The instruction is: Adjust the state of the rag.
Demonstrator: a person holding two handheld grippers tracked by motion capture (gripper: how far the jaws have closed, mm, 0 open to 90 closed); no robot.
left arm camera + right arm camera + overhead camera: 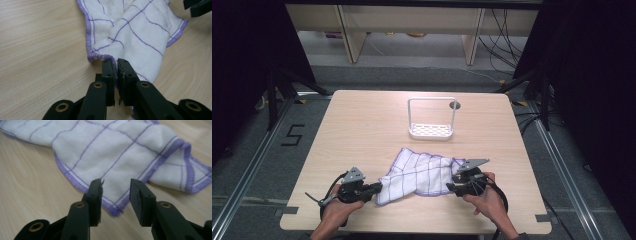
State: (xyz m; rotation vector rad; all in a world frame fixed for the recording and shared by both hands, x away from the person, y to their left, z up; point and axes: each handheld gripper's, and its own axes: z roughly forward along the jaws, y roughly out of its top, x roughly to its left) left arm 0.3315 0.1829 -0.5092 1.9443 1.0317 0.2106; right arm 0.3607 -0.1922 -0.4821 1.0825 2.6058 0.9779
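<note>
While the cloth is lying rumpled near the front edge, the scene is reading like this, largest thing first.

Counter: it is carrying everything; pale wood, bare apart from the rack and the cloth.

Cloth: the white cloth with purple grid lines and purple hem is lying crumpled and partly folded over itself on the near half of the counter, between the two grippers and well in front of the rack.

Rack: the white wire-framed rack is standing upright toward the far side of the counter, apart from the cloth.

Left gripper: it is sitting at the cloth's near-left corner with its jaws clenched together, pinching the purple hem between them.

Right gripper: it is hovering over the cloth's near-right corner with its jaws standing apart, released, the hemmed corner lying between and just below them, not yet pinched.

Step in hand: it is looking like the taking of two corners, one secured and one being lined up.

Next move: the right gripper is needing to sink a little so both jaws are straddling the hem, then close; after that both hands are likely wanting to lift and draw apart evenly so the cloth is spreading rather than bunching.
</note>
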